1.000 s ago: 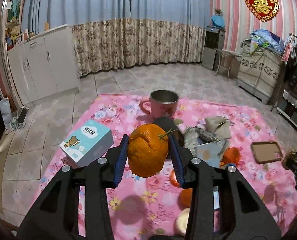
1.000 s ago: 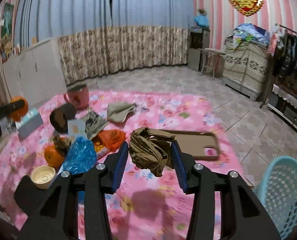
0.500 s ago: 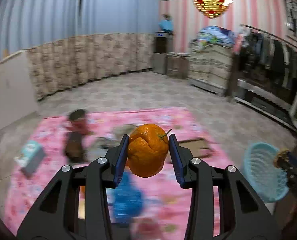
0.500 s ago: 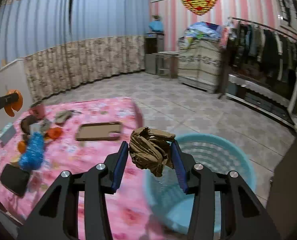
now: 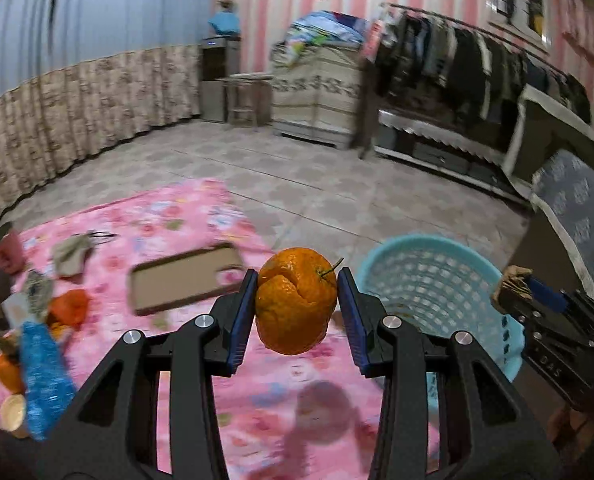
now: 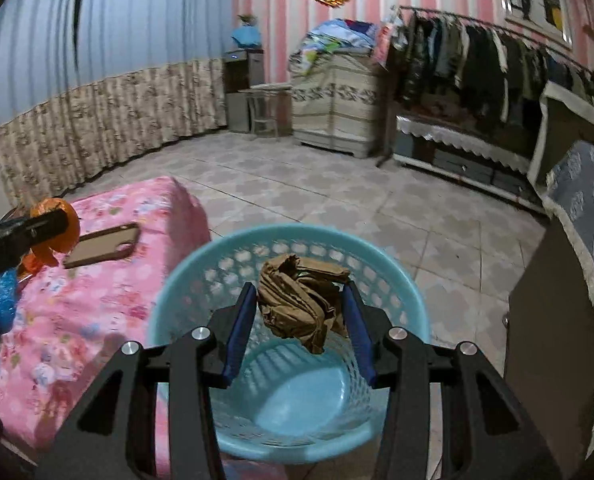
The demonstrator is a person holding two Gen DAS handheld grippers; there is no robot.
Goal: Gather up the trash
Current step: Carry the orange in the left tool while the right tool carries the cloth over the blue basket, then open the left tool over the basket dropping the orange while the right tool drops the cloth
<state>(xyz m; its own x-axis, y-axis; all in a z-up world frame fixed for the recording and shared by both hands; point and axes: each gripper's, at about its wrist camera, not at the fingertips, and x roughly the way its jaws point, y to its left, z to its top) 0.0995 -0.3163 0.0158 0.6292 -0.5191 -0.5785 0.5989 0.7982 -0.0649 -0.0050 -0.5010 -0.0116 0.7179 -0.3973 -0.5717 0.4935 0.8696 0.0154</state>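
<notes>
1. Pink-striped walls, a loaded clothes rail (image 6: 477, 60) and pale floor tiles (image 6: 317, 184) surround the work area, where a pink floral blanket (image 5: 185, 224) lies spread on the floor.
2. Beside the blanket's edge stands the turquoise basket (image 6: 185, 280), which looks empty so far.
3. On the blanket lie a brown phone case (image 5: 185, 276), a blue crinkled bag (image 5: 43, 372) and other blurred scraps yet to be gathered.
4. Right gripper (image 6: 301, 316) pinches a crumpled brown wrapper (image 6: 301, 308) directly over the basket's mouth; this is the drop-off step, and the next move probably calls only for parting those jaws.
5. Left gripper (image 5: 297, 312) clamps an orange peel (image 5: 295, 300) above the blanket, short of the basket; it likely needs carrying sideways over the rim before letting go.
</notes>
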